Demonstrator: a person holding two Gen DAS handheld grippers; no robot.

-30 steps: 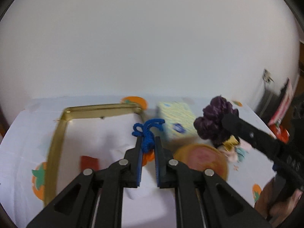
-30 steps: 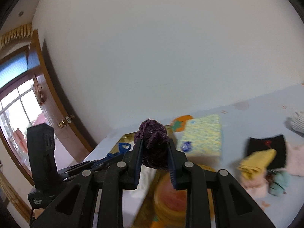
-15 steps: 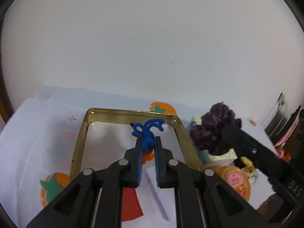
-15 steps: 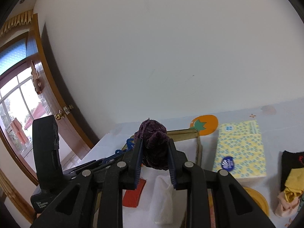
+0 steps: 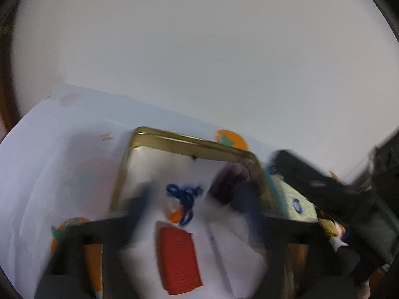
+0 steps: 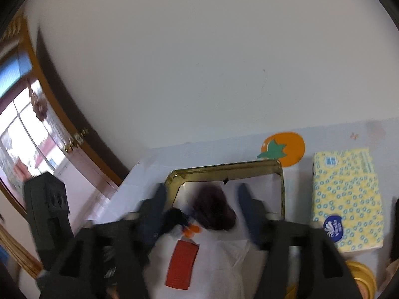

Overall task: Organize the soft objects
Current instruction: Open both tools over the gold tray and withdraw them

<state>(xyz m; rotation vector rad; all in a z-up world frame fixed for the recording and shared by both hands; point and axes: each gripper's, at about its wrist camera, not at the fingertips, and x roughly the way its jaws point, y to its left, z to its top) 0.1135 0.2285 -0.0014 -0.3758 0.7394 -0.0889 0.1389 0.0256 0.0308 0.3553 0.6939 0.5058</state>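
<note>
Left hand-held gripper (image 5: 197, 206): jaws opening, spread wide, blue cord (image 5: 184, 199) loose between them over the gold tray (image 5: 189, 140). Right hand-held gripper (image 6: 202, 206): jaws opening, purple scrunchie (image 6: 214, 211) between them, untouched, over the same tray. Red cloth (image 6: 182, 264) in tray. Tissue pack (image 6: 346, 196) beside it on bench (image 5: 49, 149).

Motion blur smears both gripper fingers (image 5: 139, 206) and the purple scrunchie (image 6: 214, 209).
</note>
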